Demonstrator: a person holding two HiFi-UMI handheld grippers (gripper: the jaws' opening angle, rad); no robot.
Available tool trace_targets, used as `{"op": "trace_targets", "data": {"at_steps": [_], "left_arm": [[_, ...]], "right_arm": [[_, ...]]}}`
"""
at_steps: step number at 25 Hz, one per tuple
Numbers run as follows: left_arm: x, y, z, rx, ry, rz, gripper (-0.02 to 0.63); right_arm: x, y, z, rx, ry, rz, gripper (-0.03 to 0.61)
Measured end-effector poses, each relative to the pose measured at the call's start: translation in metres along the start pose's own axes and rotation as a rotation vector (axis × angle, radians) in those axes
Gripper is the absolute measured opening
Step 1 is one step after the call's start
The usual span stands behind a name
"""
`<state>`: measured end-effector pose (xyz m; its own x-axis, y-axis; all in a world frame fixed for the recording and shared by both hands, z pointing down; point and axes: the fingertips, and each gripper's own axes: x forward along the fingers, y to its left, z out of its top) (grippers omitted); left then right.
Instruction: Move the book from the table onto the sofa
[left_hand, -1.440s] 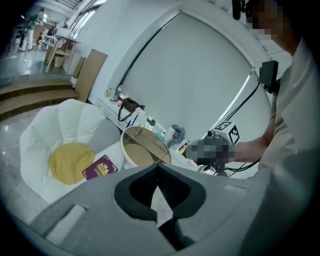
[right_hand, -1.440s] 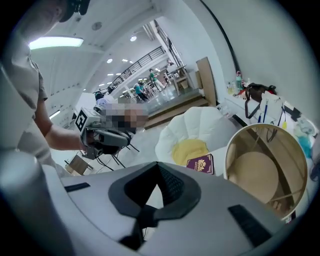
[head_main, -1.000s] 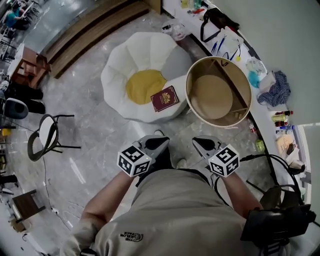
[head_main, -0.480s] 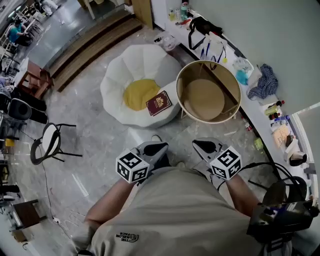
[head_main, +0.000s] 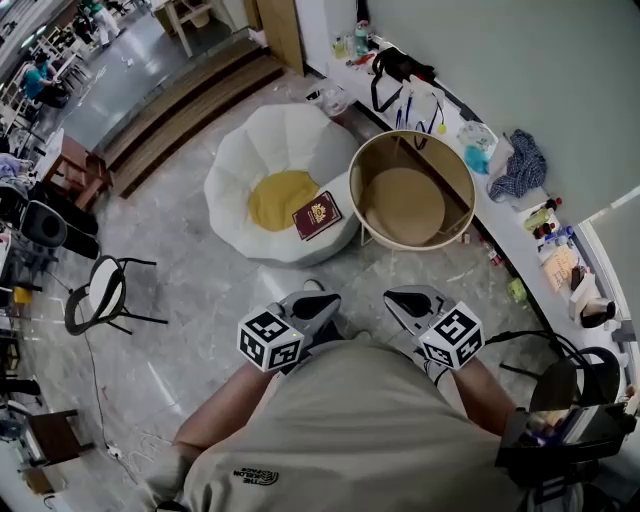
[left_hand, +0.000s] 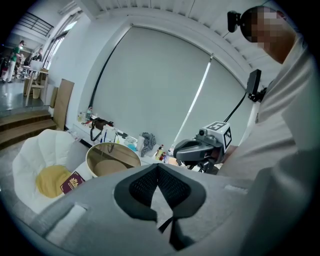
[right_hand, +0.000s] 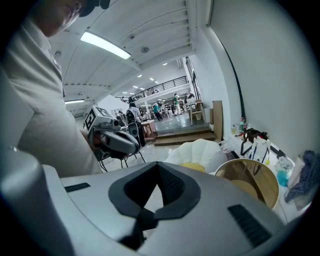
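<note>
Last step, judging by the layout: book (head_main: 317, 215) off the desk (head_main: 410, 247), flat on the sofa (head_main: 270, 140), cover up, at the right edge of the yellow cushion (head_main: 280, 197), touching or just overlapping it, hard to tell which. Nothing on the desk's inner surface. Left hand-held gripper (head_main: 318, 303) closed, pads together, nothing between. Right hand-held gripper (head_main: 405, 297) likewise closed and empty. Both side by side close to the torso, well apart from sofa and desk, aimed roughly toward them and slightly down. Reads as goal met: transfer done, nothing left to carry. Next move likely just staying clear, with no regrasp called for. If a more central placement were wanted: step in toward the sofa, open one hand-held gripper, pinch the near edge of the book, slide it gently onto the cushion. Small risk: book near the sofa's desk-side rim, so a careless nudge might tip it toward the gap between sofa and desk.
</note>
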<state>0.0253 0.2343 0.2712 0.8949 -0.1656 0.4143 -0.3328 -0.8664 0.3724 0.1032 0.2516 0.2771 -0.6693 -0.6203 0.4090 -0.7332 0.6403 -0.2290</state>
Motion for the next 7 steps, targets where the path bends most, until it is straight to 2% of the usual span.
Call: {"op": "trace_targets", "data": {"at_steps": [7], "left_arm": [[0.001,-0.012,-0.017,0.0,0.018,-0.001,0.008]], "right_arm": [[-0.01,0.011,-0.01,-0.006,-0.011,-0.017,0.012]]}}
